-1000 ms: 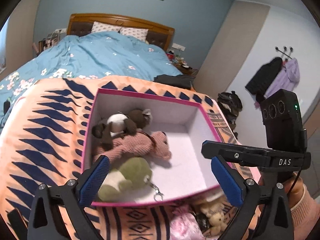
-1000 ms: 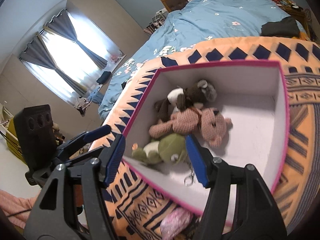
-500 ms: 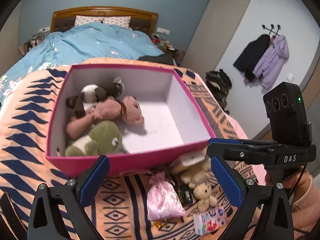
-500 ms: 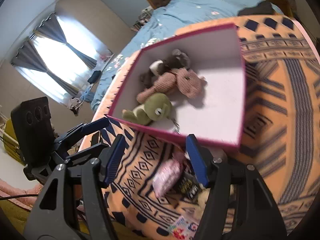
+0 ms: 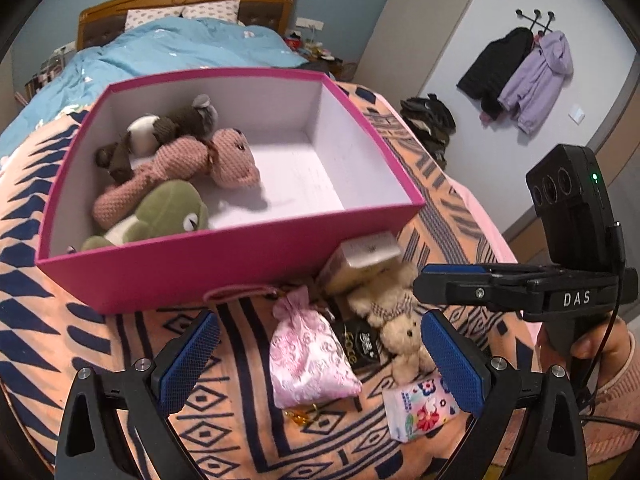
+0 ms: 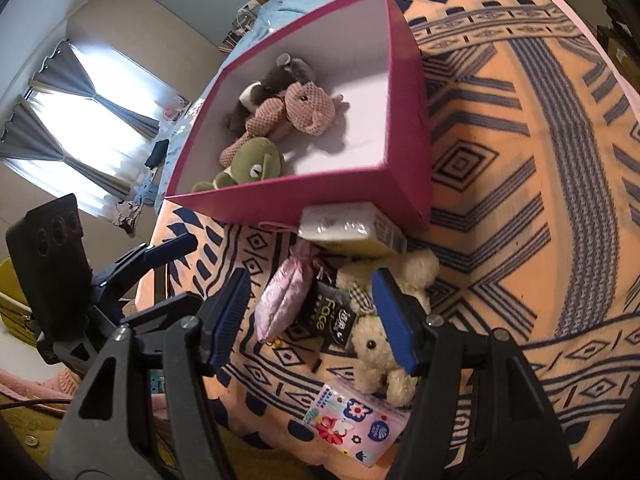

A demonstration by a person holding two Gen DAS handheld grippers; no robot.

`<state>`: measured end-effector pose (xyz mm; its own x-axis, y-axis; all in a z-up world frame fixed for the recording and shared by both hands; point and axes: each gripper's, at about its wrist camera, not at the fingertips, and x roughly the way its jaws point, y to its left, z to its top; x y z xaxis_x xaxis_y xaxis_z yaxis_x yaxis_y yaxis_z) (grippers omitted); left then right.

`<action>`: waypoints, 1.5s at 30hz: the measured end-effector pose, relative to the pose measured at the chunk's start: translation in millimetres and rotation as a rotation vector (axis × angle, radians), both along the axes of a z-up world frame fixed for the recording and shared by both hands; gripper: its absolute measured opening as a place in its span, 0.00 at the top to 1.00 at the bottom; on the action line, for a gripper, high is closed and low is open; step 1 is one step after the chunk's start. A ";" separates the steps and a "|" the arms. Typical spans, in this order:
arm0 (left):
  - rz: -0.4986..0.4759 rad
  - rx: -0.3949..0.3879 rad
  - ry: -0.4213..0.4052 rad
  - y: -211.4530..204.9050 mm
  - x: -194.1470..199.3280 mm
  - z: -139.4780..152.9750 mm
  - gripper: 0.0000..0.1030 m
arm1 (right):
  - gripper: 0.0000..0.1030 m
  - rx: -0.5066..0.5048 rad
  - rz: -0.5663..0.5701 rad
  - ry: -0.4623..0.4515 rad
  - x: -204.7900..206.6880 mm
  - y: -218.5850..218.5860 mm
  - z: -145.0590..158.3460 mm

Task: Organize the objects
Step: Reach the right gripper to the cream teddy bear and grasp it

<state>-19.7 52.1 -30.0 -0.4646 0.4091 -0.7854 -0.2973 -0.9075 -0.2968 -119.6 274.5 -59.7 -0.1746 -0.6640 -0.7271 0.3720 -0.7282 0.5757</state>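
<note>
Pink box (image 5: 224,268) upper-center frame on bed blanket (image 5: 60,320), three plush inside. Pouch (image 5: 308,356), cream bear (image 5: 404,340), tissue pack (image 5: 420,404) piled below. Left gripper (image 5: 320,364), right gripper (image 6: 312,320) fingers apart, empty.

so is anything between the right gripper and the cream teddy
Nothing visible. The right gripper hangs open above the cream teddy, with only the black sachet beside it.
</note>
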 end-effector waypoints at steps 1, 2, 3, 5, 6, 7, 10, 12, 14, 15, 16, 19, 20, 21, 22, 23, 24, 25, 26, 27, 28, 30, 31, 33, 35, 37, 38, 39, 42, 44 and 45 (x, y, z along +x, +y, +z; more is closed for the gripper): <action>-0.006 -0.005 -0.005 1.6 0.9 -1.7 0.02 | 0.37 0.005 -0.004 -0.009 0.5 1.6 -2.5; -0.011 -0.008 -0.009 2.9 1.6 -3.0 0.02 | 0.37 0.011 -0.009 -0.014 0.7 2.8 -4.3; -0.019 -0.010 -0.014 4.6 2.6 -5.0 0.02 | 0.37 0.016 -0.012 -0.019 1.0 4.3 -6.0; -0.034 -0.022 -0.024 7.9 4.7 -9.0 0.04 | 0.37 0.026 -0.021 -0.031 2.6 8.8 -10.3; -0.042 -0.026 -0.032 9.4 5.2 -11.3 0.04 | 0.37 0.032 -0.026 -0.036 3.3 11.0 -12.3; -0.050 -0.026 -0.044 11.3 5.4 -14.2 0.04 | 0.37 0.038 -0.032 -0.042 4.7 13.3 -14.2; -0.069 -0.030 -0.063 14.9 7.0 -19.7 0.05 | 0.37 0.049 -0.051 -0.062 8.0 21.4 -21.1; -0.076 -0.037 -0.072 16.6 6.7 -22.3 0.05 | 0.37 0.060 -0.063 -0.076 10.0 26.5 -26.4; -0.083 -0.035 -0.079 17.3 6.1 -23.8 0.09 | 0.37 0.067 -0.070 -0.086 11.8 28.6 -30.4; -0.086 -0.032 -0.084 17.6 5.8 -24.5 0.10 | 0.37 0.073 -0.073 -0.090 12.3 29.8 -32.3; -0.087 -0.029 -0.088 17.5 5.5 -25.5 0.10 | 0.37 0.075 -0.076 -0.096 12.2 31.0 -35.2; -0.091 -0.024 -0.094 17.6 5.7 -26.5 0.10 | 0.37 0.087 -0.081 -0.108 12.0 31.1 -41.4; -0.093 -0.026 -0.093 17.7 5.7 -26.2 0.10 | 0.37 0.092 -0.078 -0.111 12.0 30.3 -43.8; -0.094 -0.027 -0.091 17.8 6.1 -25.7 0.10 | 0.37 0.092 -0.077 -0.114 12.0 29.8 -45.2; -0.096 -0.028 -0.090 18.0 6.2 -25.4 0.10 | 0.37 0.091 -0.072 -0.117 11.5 28.1 -47.0; -0.096 -0.029 -0.090 18.2 6.4 -25.2 0.10 | 0.37 0.092 -0.069 -0.116 12.0 27.0 -47.9; -0.097 -0.029 -0.090 18.6 6.1 -25.1 0.10 | 0.37 0.094 -0.066 -0.115 11.8 26.2 -48.8; -0.097 -0.027 -0.090 18.5 6.2 -24.8 0.11 | 0.37 0.094 -0.064 -0.116 11.4 25.3 -49.9; -0.098 -0.026 -0.091 18.4 6.3 -24.7 0.11 | 0.37 0.097 -0.063 -0.115 11.0 24.3 -50.7; -0.097 -0.027 -0.093 18.6 5.3 -24.5 0.12 | 0.37 0.099 -0.058 -0.113 10.6 23.0 -51.5; -0.096 -0.027 -0.094 18.5 5.5 -24.6 0.13 | 0.37 0.101 -0.055 -0.110 10.1 22.0 -51.9; -0.097 -0.027 -0.095 17.9 5.8 -24.3 0.15 | 0.37 0.107 -0.051 -0.108 7.8 20.0 -54.1; -0.098 -0.027 -0.096 17.8 6.0 -24.0 0.15 | 0.37 0.108 -0.047 -0.109 6.8 19.0 -55.6; -0.098 -0.028 -0.095 17.7 6.4 -24.0 0.15 | 0.37 0.112 -0.045 -0.114 5.5 17.9 -59.0; -0.099 -0.028 -0.097 17.7 6.6 -24.0 0.15 | 0.40 0.118 -0.039 -0.118 6.7 17.2 -61.8; -0.100 -0.028 -0.096 17.9 6.7 -24.2 0.15 | 0.47 0.119 -0.040 -0.117 7.4 17.4 -63.1; -0.101 -0.028 -0.096 18.1 6.7 -24.4 0.15 | 0.47 0.117 -0.040 -0.118 7.5 18.0 -63.6; -0.101 -0.028 -0.095 18.2 7.0 -24.4 0.15 | 0.49 0.115 -0.040 -0.117 7.6 18.8 -63.6; -0.106 -0.028 -0.094 20.0 7.1 -23.6 0.17 | 0.51 0.115 -0.034 -0.110 7.6 18.6 -63.5; -0.111 -0.027 -0.094 21.0 7.5 -23.2 0.21 | 0.53 0.106 -0.034 -0.104 8.1 26.2 -65.7; -0.113 -0.026 -0.093 21.3 7.7 -23.0 0.21 | 0.53 0.101 -0.032 -0.104 8.6 27.0 -65.1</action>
<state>-12.0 73.4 -52.9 -0.3413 0.4334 -0.8340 -0.3701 -0.8776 -0.3046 -111.0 301.5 -124.8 -0.1147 -0.5822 -0.8049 0.2893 -0.7947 0.5336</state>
